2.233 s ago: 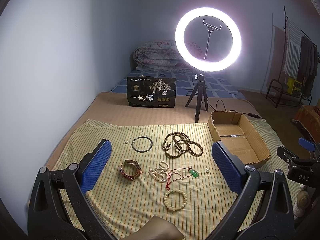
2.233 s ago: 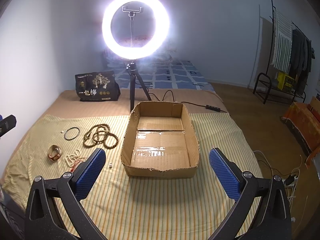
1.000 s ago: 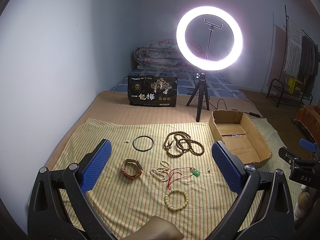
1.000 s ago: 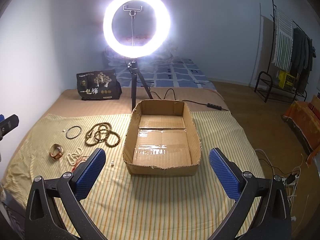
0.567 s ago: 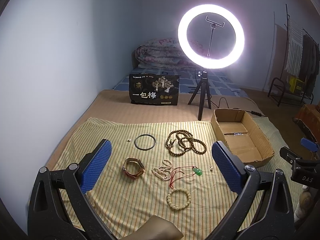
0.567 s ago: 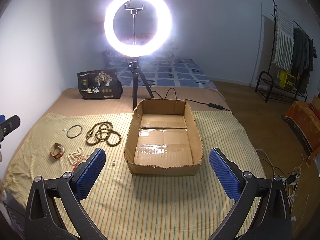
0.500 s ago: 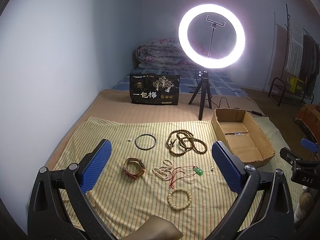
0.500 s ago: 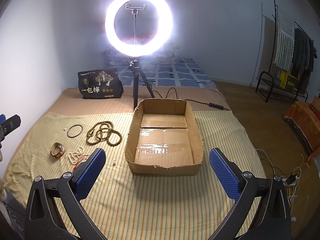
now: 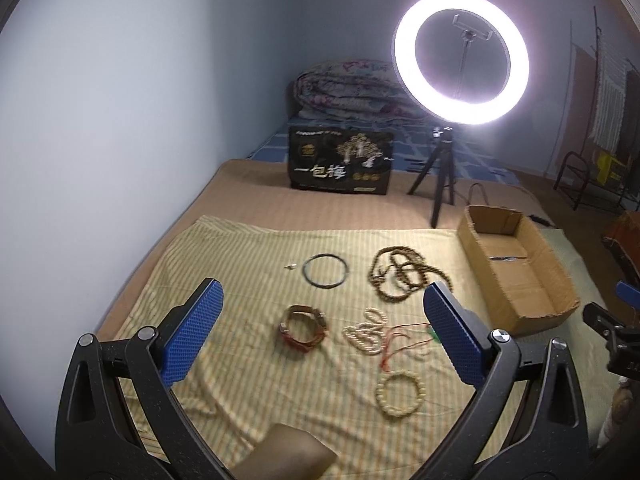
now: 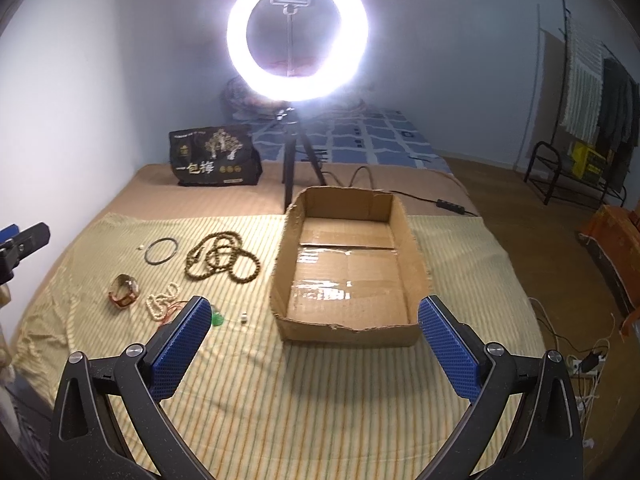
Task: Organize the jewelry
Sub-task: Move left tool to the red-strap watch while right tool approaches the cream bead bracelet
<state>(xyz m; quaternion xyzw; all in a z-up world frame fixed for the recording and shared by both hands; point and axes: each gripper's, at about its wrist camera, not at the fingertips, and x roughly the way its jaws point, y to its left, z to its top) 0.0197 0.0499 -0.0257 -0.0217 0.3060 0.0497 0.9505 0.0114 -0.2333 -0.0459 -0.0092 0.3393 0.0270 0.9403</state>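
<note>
Probably light and limp: cream bead bracelet best pinched across one strand. Left gripper and right gripper gaping, empty.

"一包梅" on blk bag

Left gripper and right gripper, jaws wide apart, both empty, aloft.

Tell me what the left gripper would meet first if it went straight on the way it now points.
Probably the brown leather bracelet, which lies on the striped cloth about midway between the open left gripper's fingers. The white bead strand sits just right of that line. Depth is hard to judge, so it might meet bare cloth first.
</note>
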